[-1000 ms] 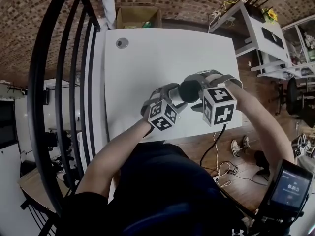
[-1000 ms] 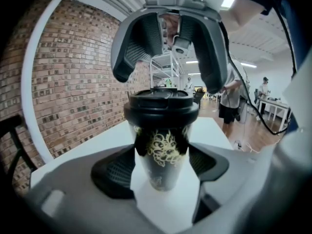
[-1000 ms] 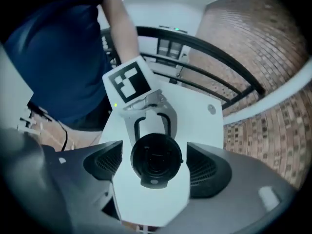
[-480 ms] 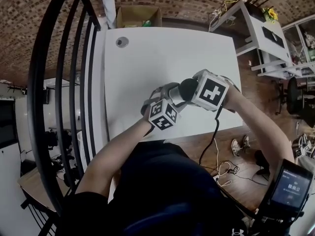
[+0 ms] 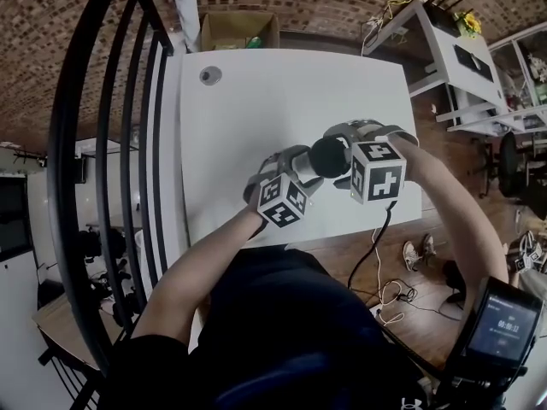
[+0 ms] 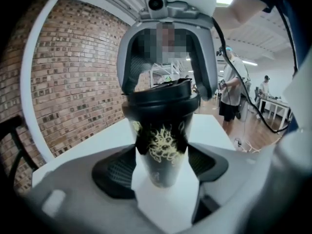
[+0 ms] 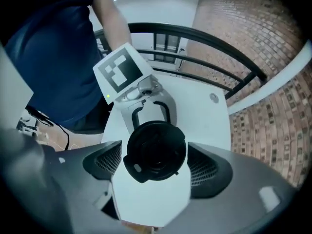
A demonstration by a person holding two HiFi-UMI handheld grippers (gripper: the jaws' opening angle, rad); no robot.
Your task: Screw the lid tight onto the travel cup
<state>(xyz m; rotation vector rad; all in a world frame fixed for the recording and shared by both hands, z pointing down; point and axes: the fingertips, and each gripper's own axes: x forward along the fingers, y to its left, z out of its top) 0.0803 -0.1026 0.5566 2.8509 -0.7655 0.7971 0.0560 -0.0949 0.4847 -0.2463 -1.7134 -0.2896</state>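
Note:
A black travel cup [image 6: 161, 145] with a gold floral print stands upright over the white table [image 5: 273, 101]. My left gripper [image 6: 161, 165] is shut on the cup's lower body, its pads [image 6: 114, 172] pressing both sides. A black lid [image 7: 156, 150] sits on top of the cup. My right gripper [image 7: 155, 168] comes down over it from above. Its jaws are opening, and the lid's rim lies between the pads [image 7: 207, 172], just free of them. In the head view the lid [image 5: 328, 157] shows dark between the two marker cubes.
A small round grey fitting [image 5: 210, 75] sits at the table's far left corner. A cardboard box [image 5: 238, 31] stands beyond the table, a black railing [image 5: 102, 143] runs along the left, and white shelving [image 5: 444, 49] is at the right. People [image 6: 231, 91] stand in the background.
Half a second ago the right gripper was twisted round over the lid. It has now turned back to its earlier angle. The left gripper and cup have stayed put.

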